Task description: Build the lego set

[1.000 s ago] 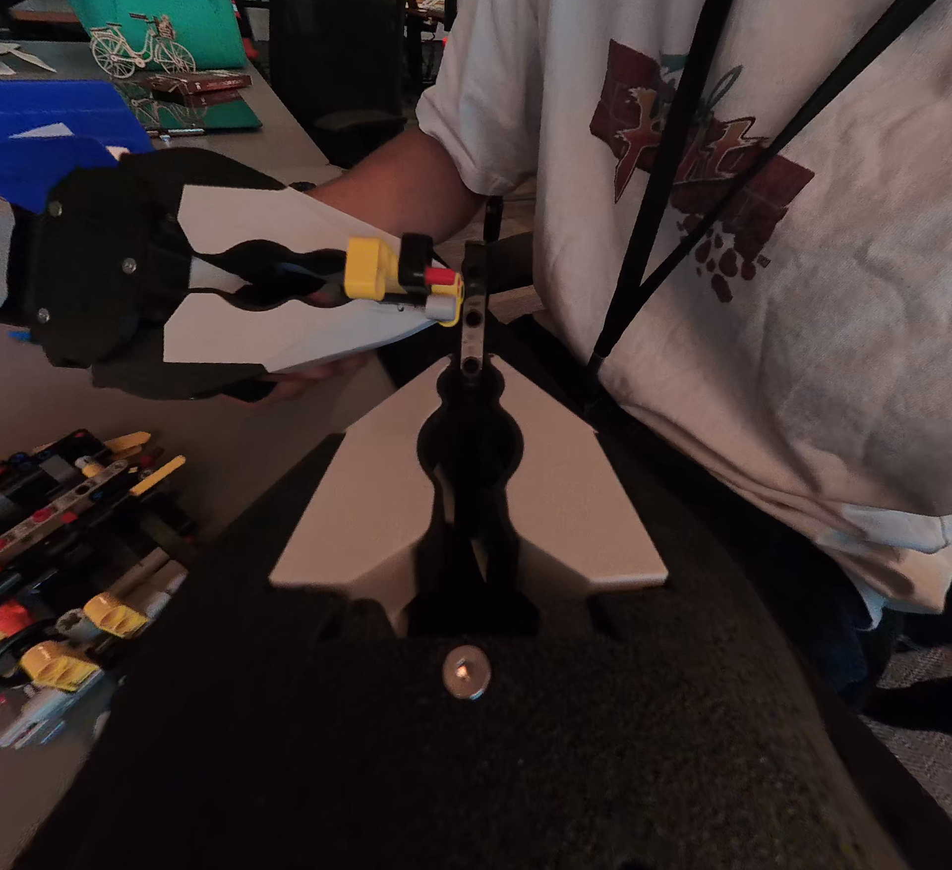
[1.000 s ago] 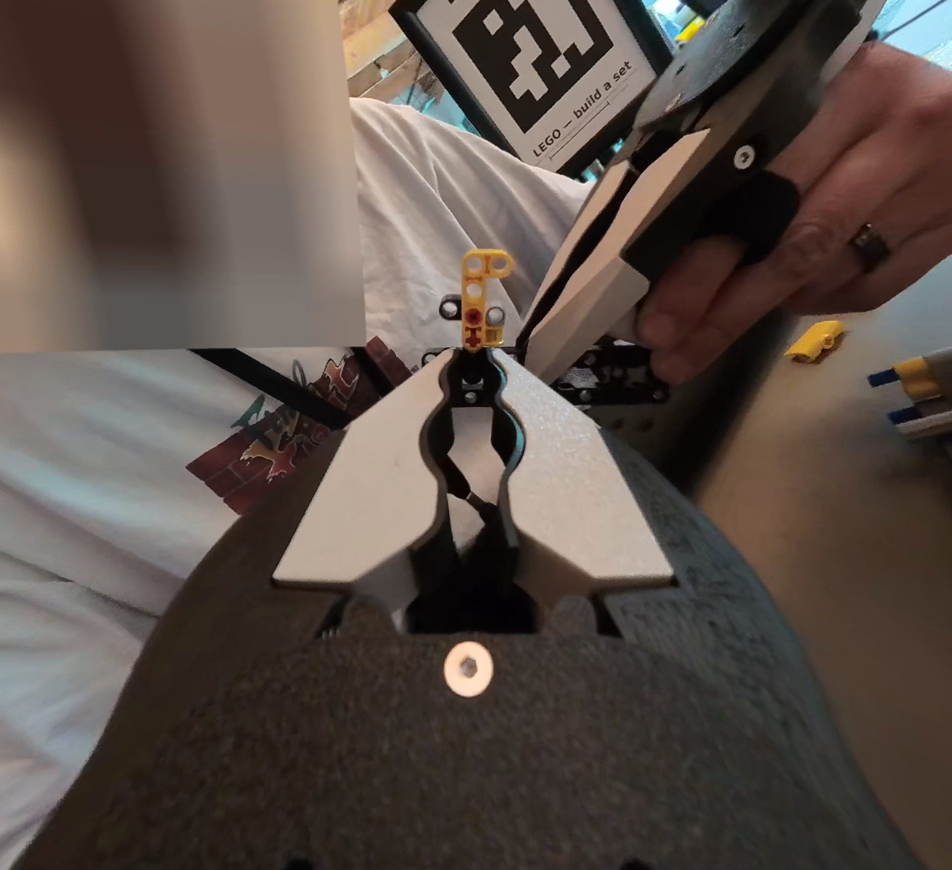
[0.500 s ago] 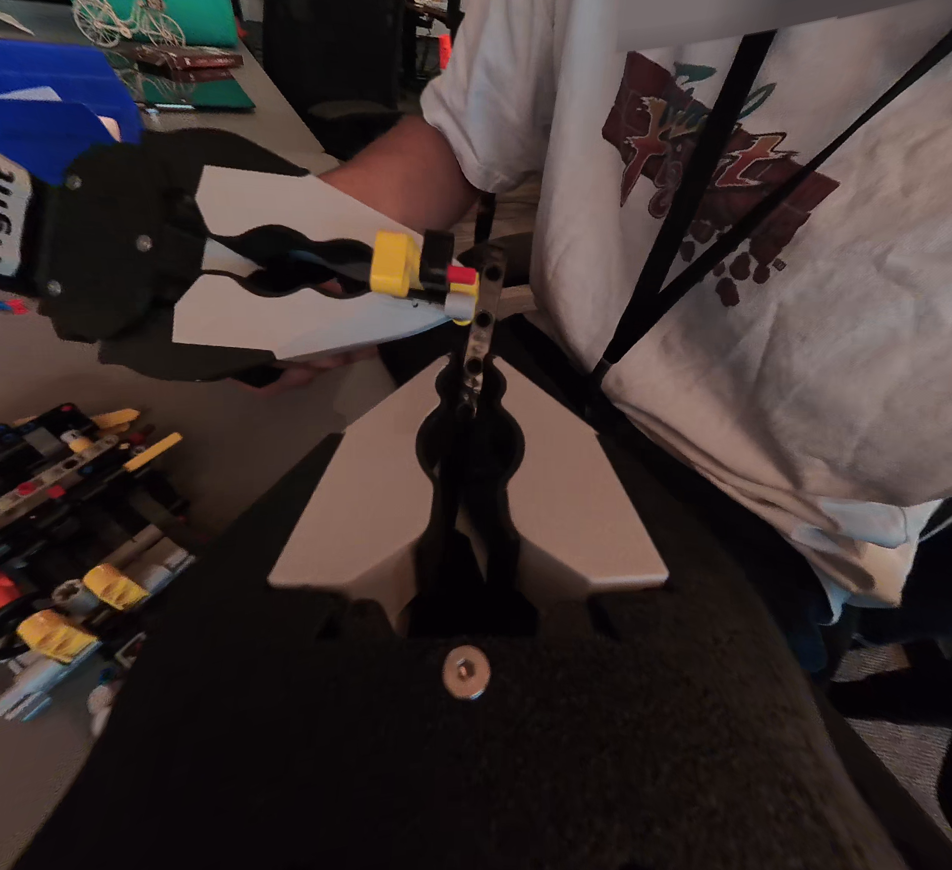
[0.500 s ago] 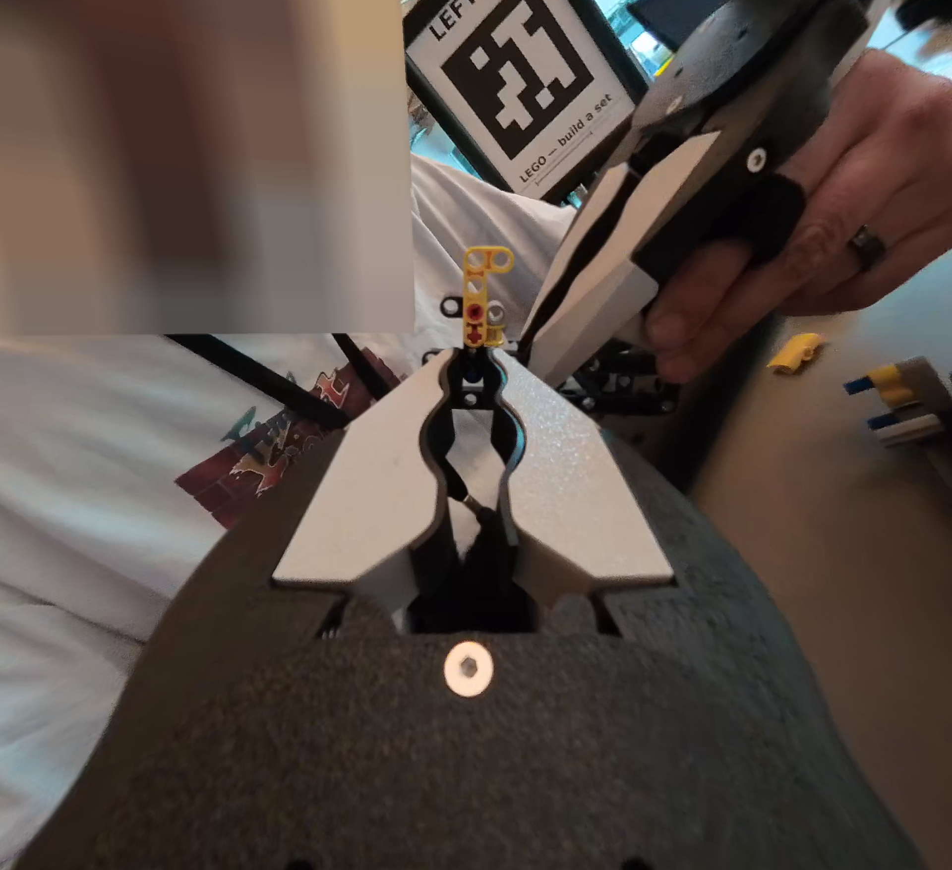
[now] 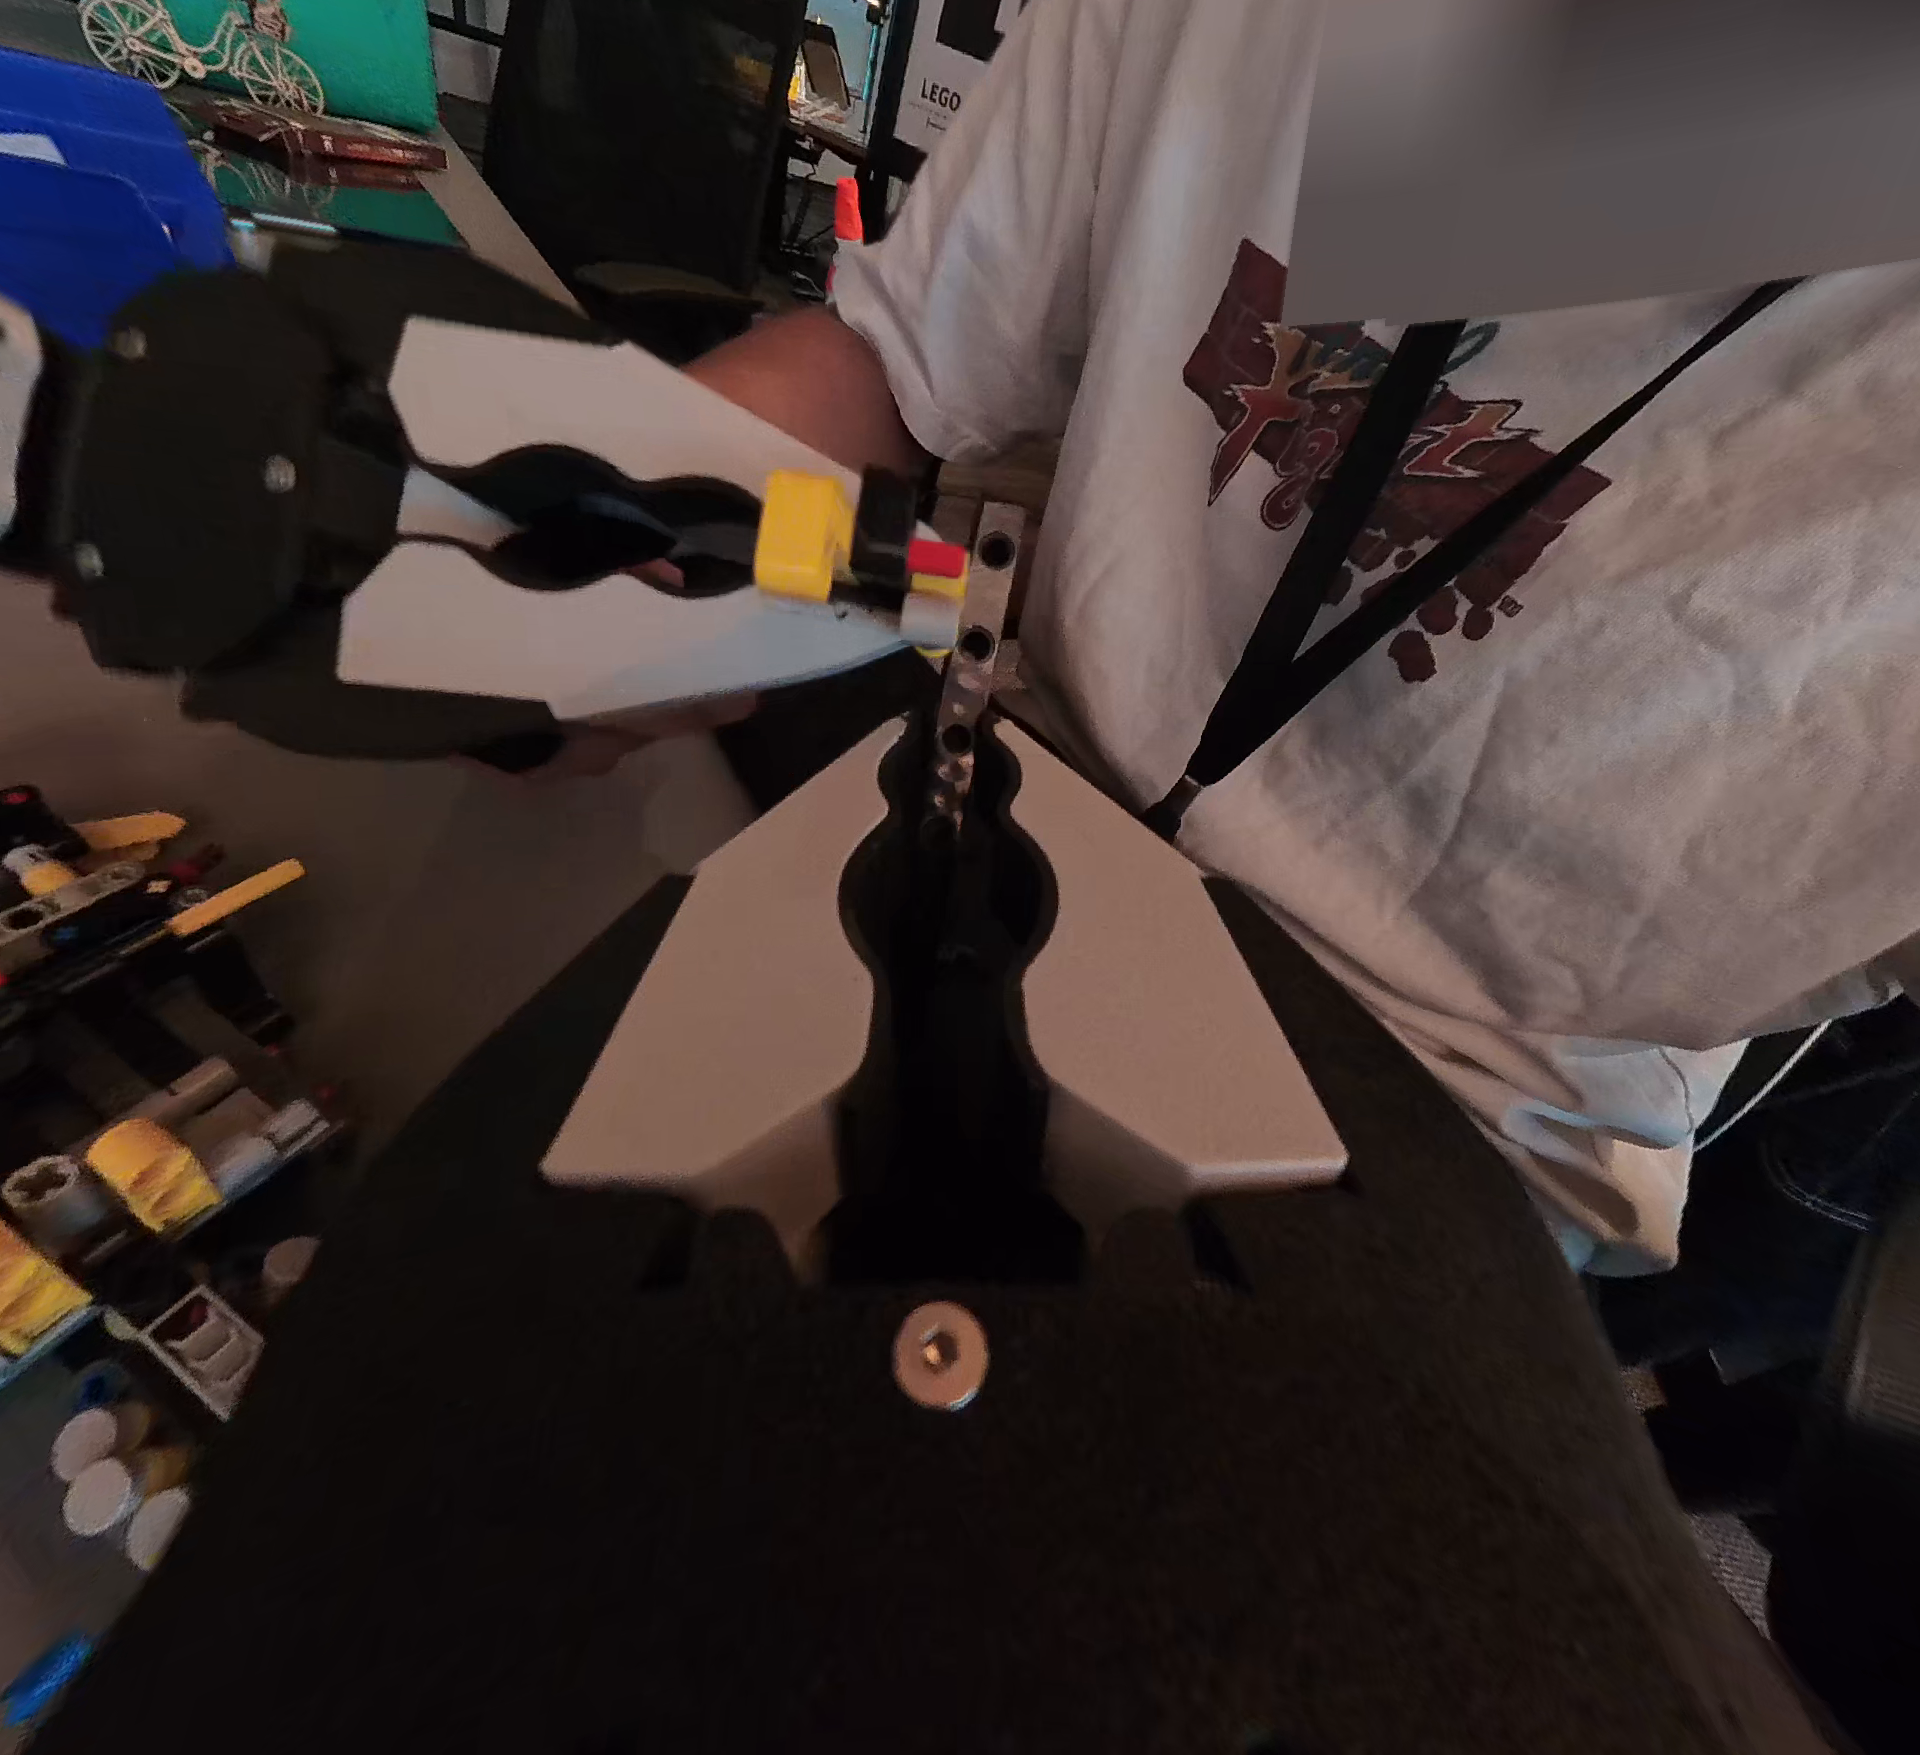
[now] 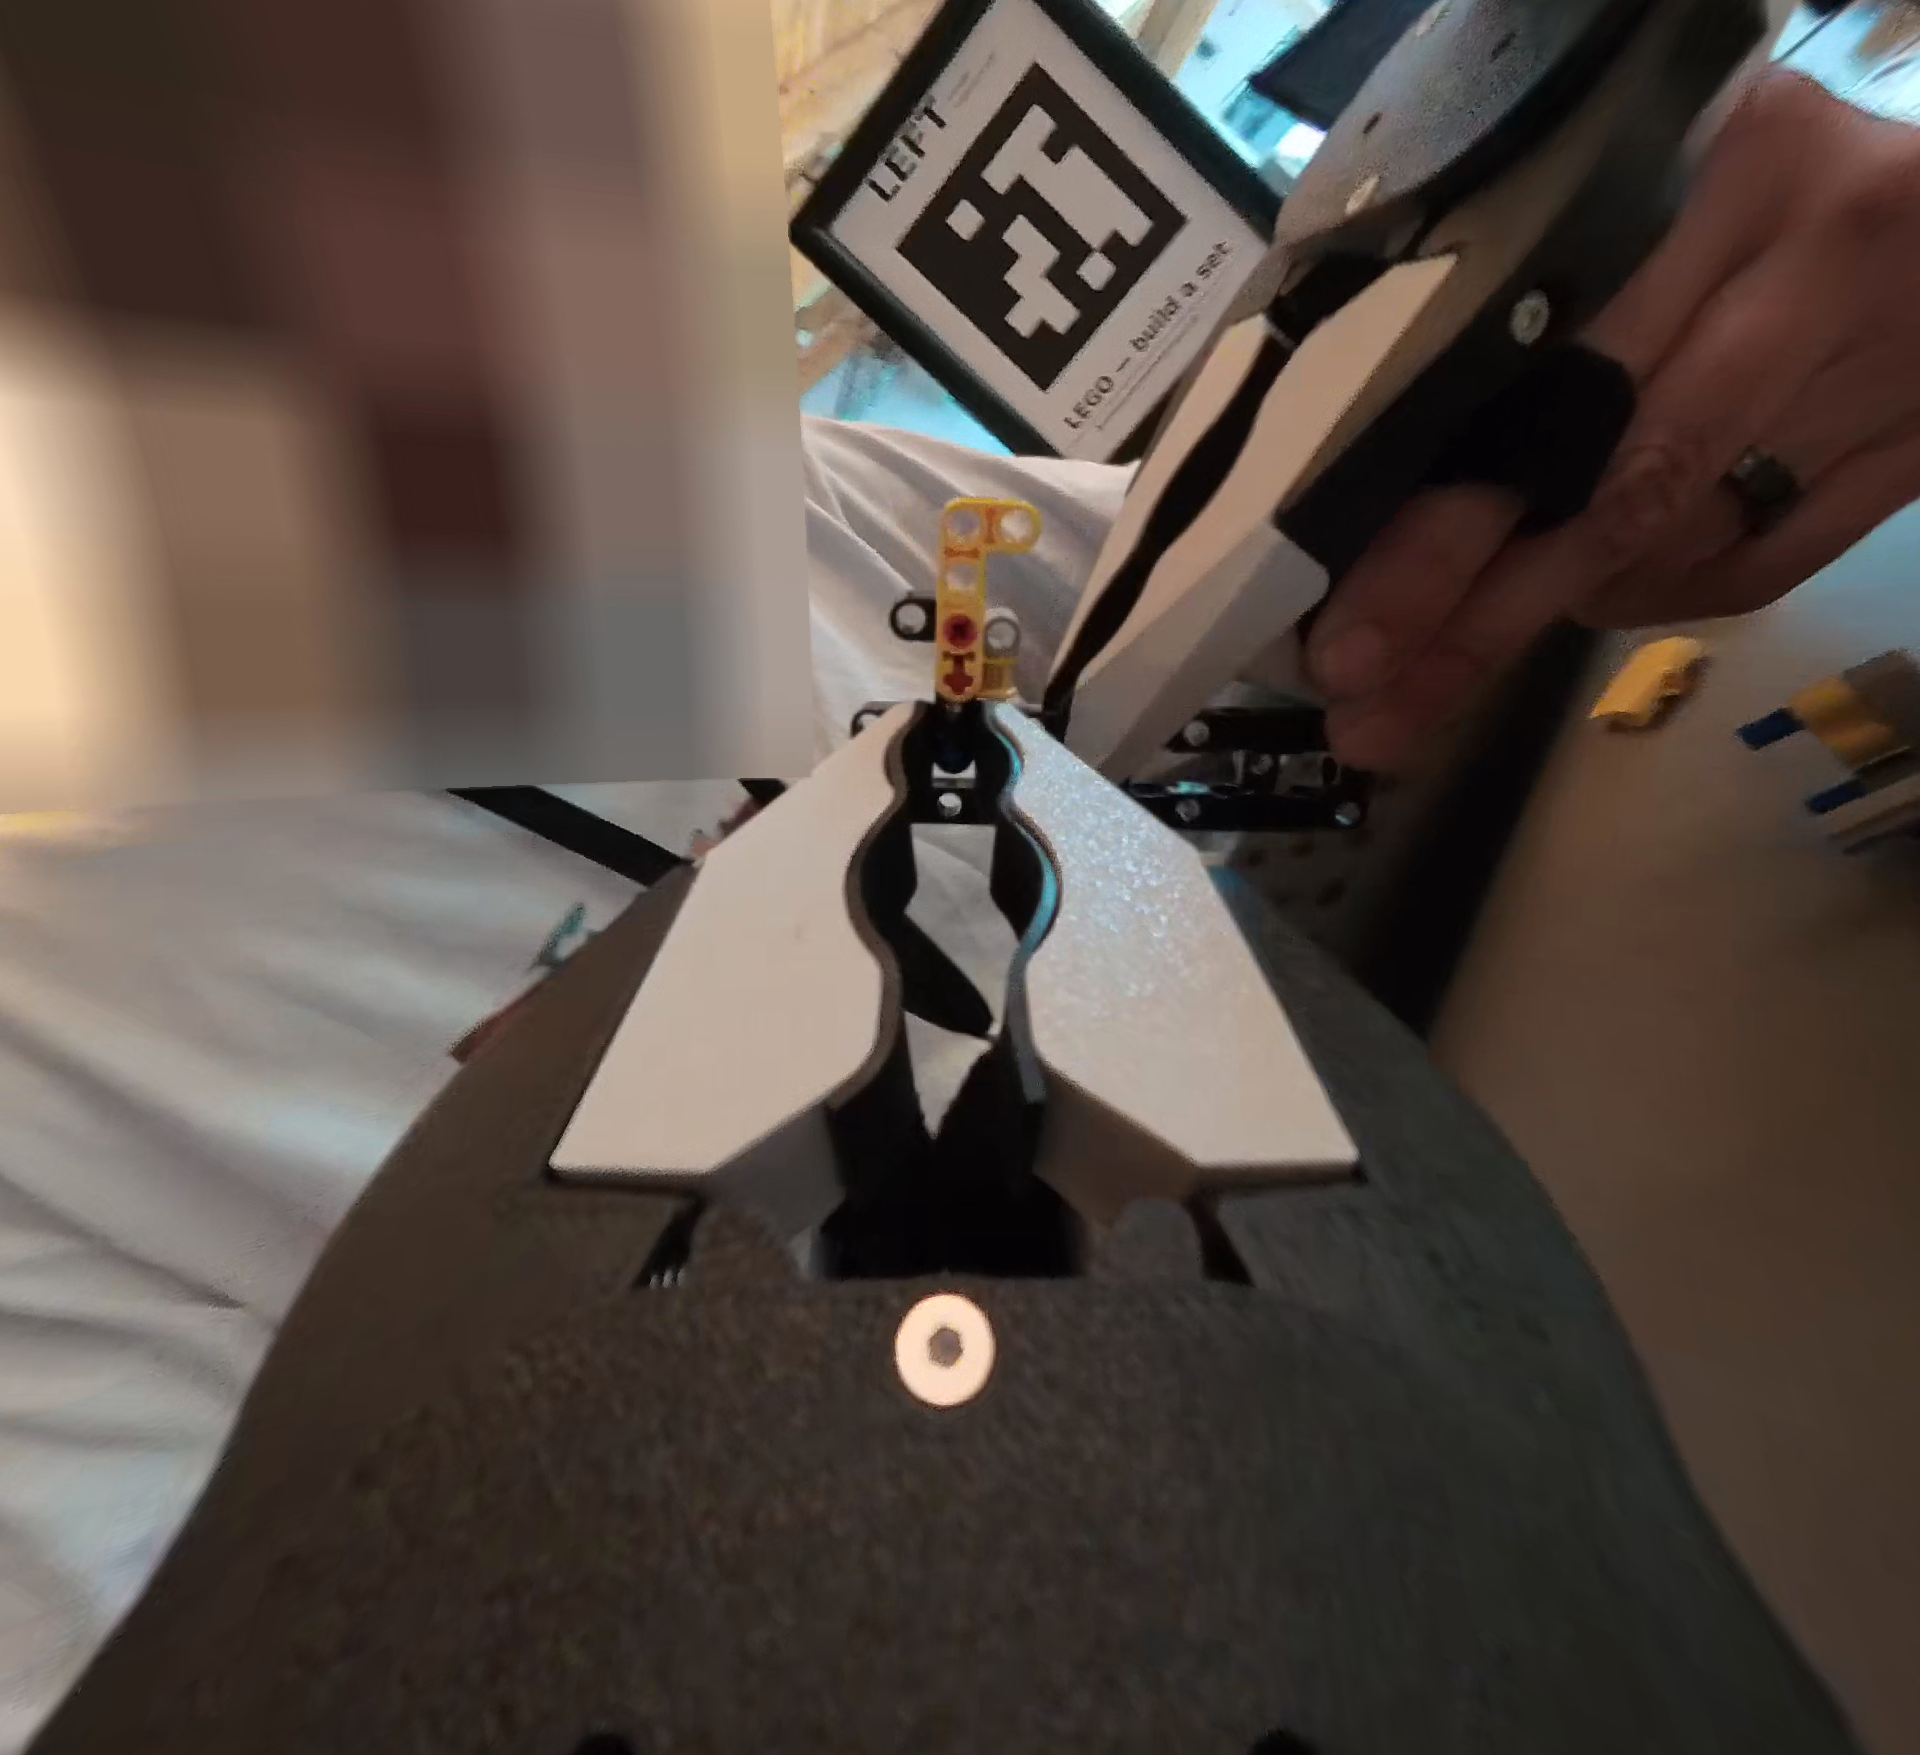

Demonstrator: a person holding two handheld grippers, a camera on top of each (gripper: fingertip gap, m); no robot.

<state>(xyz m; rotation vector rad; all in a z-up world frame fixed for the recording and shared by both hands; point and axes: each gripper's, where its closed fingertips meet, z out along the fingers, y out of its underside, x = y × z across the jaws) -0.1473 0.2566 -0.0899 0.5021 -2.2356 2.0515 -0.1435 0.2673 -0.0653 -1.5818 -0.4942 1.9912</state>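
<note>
Black textured housing, white wedge jaws: left gripper [image 5: 961,749] clamped on a grey holed beam [image 5: 977,625] standing upright past its tips. Right gripper [image 6: 961,723], same make, jaws closed on a yellow L-shaped piece [image 6: 971,604] with red pin and black parts; the pin end meets the beam's upper holes, possibly touching. Bare hand [image 6: 1683,417] wraps the left gripper's handle. Loose yellow, black and grey parts [image 5: 145,1030] lie on the grey counter [image 5: 416,895], well apart. White shirt [image 5: 1558,718] close behind.

Both wrist cameras are looking close along their own jaws toward the person's white shirt [image 5: 1455,770], sharing the yellow piece [image 6: 971,604].
</note>
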